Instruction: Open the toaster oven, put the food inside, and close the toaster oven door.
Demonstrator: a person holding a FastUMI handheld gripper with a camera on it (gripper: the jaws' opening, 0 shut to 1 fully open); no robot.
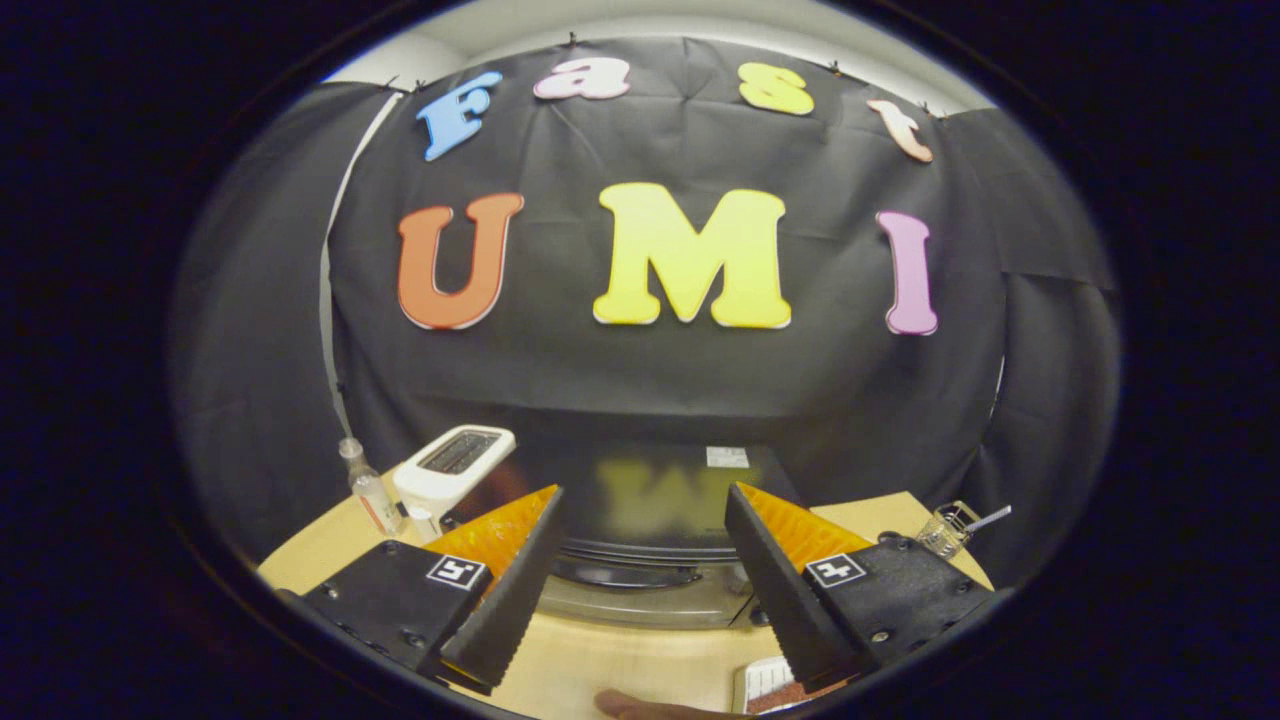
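The gripper (645,520) hangs with its fingers spread wide, nothing between them. Just ahead sits the closed toaster oven (650,520) on the wooden table (620,665).

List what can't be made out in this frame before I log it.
- Toaster oven: the door handle and controls lie behind the open gripper's fingers; door state unclear.
- Food: a white-and-brown item, partly under the right finger; type unclear.
- Something at the table's near edge: cut off, unidentifiable.
- Glass: too small for its contents.
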